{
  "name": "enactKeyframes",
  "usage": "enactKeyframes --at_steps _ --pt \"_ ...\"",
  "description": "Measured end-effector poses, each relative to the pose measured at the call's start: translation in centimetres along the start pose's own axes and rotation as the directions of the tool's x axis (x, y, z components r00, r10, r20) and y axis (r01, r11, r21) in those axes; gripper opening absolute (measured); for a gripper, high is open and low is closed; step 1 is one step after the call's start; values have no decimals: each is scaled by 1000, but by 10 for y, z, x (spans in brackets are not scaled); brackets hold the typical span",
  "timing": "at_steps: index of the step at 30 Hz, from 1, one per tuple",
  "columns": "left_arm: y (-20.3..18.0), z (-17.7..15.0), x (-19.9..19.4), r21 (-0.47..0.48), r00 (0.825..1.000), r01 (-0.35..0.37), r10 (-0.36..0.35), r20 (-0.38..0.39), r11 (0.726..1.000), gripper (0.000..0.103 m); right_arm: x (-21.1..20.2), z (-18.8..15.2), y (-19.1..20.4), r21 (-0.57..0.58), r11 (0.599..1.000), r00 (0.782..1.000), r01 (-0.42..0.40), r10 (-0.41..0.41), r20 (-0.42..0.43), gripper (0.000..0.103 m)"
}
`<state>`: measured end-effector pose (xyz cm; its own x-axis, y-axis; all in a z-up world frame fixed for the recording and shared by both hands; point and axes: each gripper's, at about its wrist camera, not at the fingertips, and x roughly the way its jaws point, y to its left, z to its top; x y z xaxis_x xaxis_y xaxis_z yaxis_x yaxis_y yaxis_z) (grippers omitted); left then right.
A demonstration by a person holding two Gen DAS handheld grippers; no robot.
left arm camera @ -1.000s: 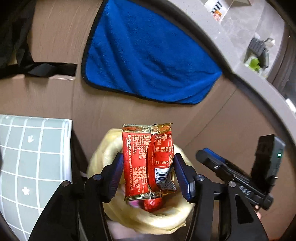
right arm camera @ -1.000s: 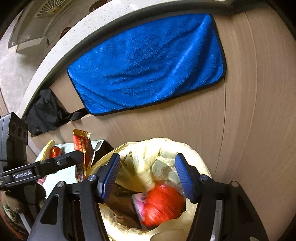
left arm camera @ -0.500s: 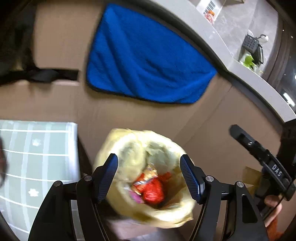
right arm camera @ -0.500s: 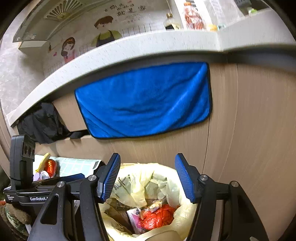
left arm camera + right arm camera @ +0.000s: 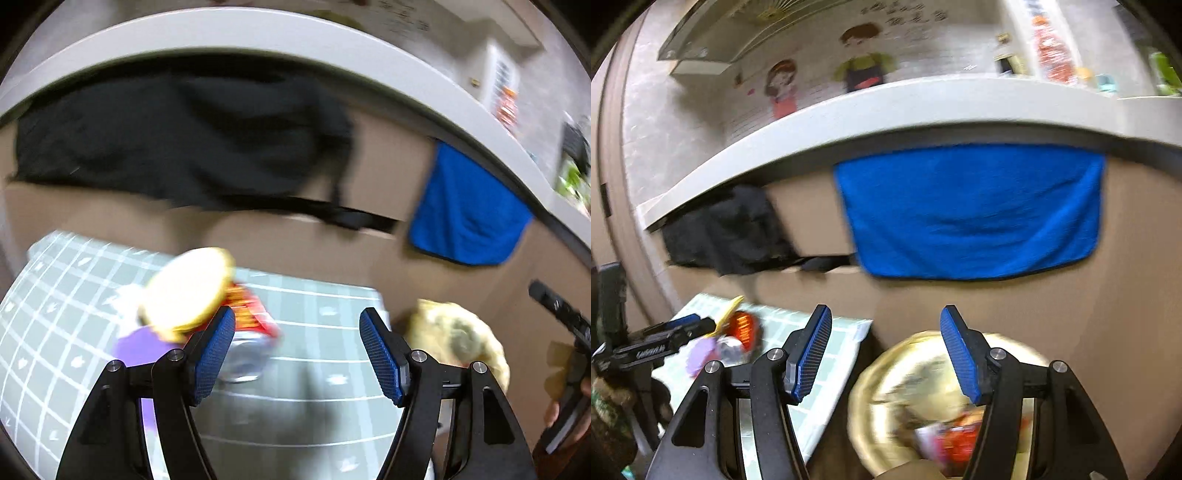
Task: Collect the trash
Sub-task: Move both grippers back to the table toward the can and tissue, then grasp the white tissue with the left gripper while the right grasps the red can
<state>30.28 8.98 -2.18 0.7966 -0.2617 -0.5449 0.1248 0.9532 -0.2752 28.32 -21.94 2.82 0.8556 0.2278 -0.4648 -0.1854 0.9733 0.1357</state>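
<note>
In the left wrist view, at the far left, lies the checked mat (image 5: 66,317) with a small heap of trash on it: a yellow lid-like thing (image 5: 184,291), a red wrapper (image 5: 251,317), something purple (image 5: 133,347) and a clear shiny piece (image 5: 243,362), all blurred, so I cannot say exactly what each one is. The left gripper (image 5: 297,354) hangs above the mat, just right of this heap; its jaws stand wide apart and hold nothing. To the right, beside the mat edge, is the bin with the yellow bag (image 5: 458,339), and higher on the cabinet hangs a blue towel (image 5: 469,214).

In the right wrist view, the same heap (image 5: 735,339) is seen at the left with the left tool near it. The right gripper (image 5: 882,350) is in the middle, also with jaws apart and empty, and the bin bag (image 5: 886,387) is below and to the right, with colourful wrappers (image 5: 945,439) already inside.

My judgement: the next piece must be taken from the heap. The risk is that the pieces overlap and touch each other — if the jaws close on the lid alone, it may slip out or push the wrapper off the mat; if they close too wide, two things come together and one may fall on the way to the bin. The picture blur suggests fast motion, and a fast approach could scatter the heap
</note>
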Motion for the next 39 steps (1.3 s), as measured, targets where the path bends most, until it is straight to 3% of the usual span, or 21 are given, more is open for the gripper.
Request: enactKeyframes --at_steps 7,10,12,17,19,21,24,30,34,39 --pt "88 10 21 -146 999 -20 15 -41 989 70 48 -13 61 -65 992 989 -110 102 -111 59" --pt "130 19 37 -277 999 4 -16 -42 961 70 65 -21 80 -102 985 980 -137 120 -158 59" --pt "156 22 53 -349 997 -16 -14 -82 937 70 72 -25 86 -117 983 977 -141 119 -177 59" --pt "172 16 88 -347 979 -86 14 -205 934 69 94 -30 97 -119 981 967 -154 125 -222 59" --pt "175 11 96 -352 970 -109 22 -242 929 57 103 -28 101 -105 980 962 -168 139 -235 59" --pt "177 7 96 -373 970 -92 -2 -244 923 27 107 -26 105 -98 978 957 -186 157 -243 59" --pt "175 0 85 -353 971 -74 -13 -240 933 10 115 -24 120 -118 969 950 -217 182 -255 59" --pt "158 -20 31 -270 976 -30 -29 -214 962 7 139 -15 161 -115 941 915 -318 273 -296 58" --pt "150 -36 -17 -221 984 -12 -28 -177 975 7 158 -11 186 -127 928 901 -350 296 -316 58" --pt "158 -50 -59 -231 992 -16 -14 -126 973 7 192 -12 206 -131 931 895 -341 278 -349 58"
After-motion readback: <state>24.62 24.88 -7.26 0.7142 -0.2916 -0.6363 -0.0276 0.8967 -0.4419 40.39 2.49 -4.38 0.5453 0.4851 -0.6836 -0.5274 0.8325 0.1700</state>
